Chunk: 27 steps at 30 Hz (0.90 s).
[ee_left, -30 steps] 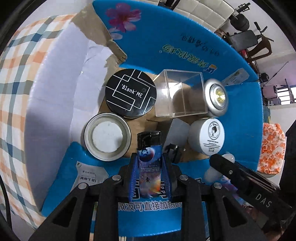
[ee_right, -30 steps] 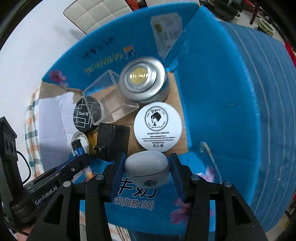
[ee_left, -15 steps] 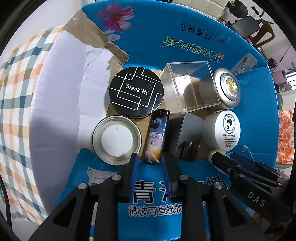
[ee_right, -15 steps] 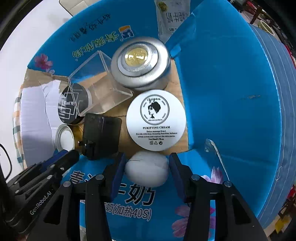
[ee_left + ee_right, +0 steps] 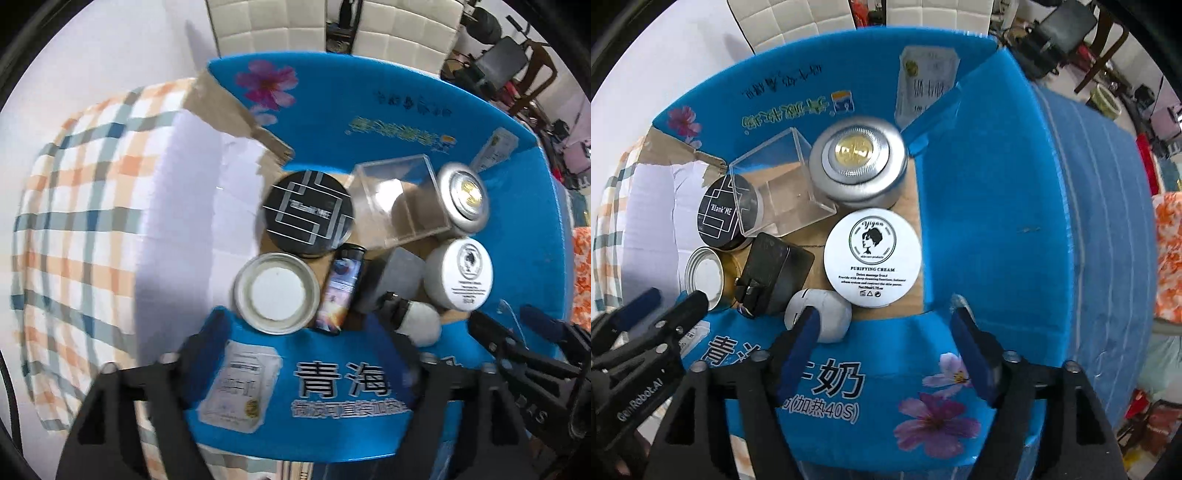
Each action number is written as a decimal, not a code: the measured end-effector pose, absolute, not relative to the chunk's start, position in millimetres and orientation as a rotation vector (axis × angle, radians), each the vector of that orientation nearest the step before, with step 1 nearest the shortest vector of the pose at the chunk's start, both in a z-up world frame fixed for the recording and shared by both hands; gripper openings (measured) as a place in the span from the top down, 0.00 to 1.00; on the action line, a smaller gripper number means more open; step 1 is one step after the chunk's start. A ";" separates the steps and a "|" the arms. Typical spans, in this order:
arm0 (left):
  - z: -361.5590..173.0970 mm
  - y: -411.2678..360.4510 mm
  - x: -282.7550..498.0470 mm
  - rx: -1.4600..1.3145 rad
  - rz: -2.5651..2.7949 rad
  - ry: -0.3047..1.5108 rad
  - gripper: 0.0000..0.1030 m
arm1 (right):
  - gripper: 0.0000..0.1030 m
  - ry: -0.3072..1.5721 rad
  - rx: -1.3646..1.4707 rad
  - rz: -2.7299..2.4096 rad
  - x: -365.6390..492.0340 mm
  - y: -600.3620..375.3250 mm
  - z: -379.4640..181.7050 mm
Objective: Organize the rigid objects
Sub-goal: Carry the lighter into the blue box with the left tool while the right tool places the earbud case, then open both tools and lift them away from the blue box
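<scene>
both grippers sit above the near flap of the blue cardboard box (image 5: 993,206), fingers spread wide, holding nothing. left gripper (image 5: 295,347) hangs over the space-print lighter (image 5: 341,291), which lies flat between the open metal tin (image 5: 275,291) and the black charger block (image 5: 774,275). right gripper (image 5: 886,332) sits by the white egg-shaped case (image 5: 827,314), resting against the white cream jar (image 5: 873,258). seems like the drop's done, so i'd lift both straight up, keeping the fingers clear of the flap and that clear acrylic cube (image 5: 779,192).

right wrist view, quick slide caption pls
Open right claw above blue box holding cream jar, silver tin, white egg-shaped case.
</scene>
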<state>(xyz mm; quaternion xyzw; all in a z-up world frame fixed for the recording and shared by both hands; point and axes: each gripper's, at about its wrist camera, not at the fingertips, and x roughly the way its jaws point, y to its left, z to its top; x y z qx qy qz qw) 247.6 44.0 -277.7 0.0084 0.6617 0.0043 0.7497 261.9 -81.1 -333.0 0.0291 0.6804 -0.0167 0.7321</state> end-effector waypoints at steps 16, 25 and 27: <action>-187.1 48.0 209.0 0.022 0.031 1.297 0.03 | 0.00 1.333 0.083 -0.026 214.3 -101.7 -223.6; -83.3 37.8 153.6 0.049 0.000 1.142 0.03 | 0.00 1.214 0.128 0.028 148.6 -113.3 -113.0; -69.9 35.3 144.4 0.057 -0.007 1.127 0.03 | 0.00 1.184 0.131 0.039 135.5 -116.6 -88.0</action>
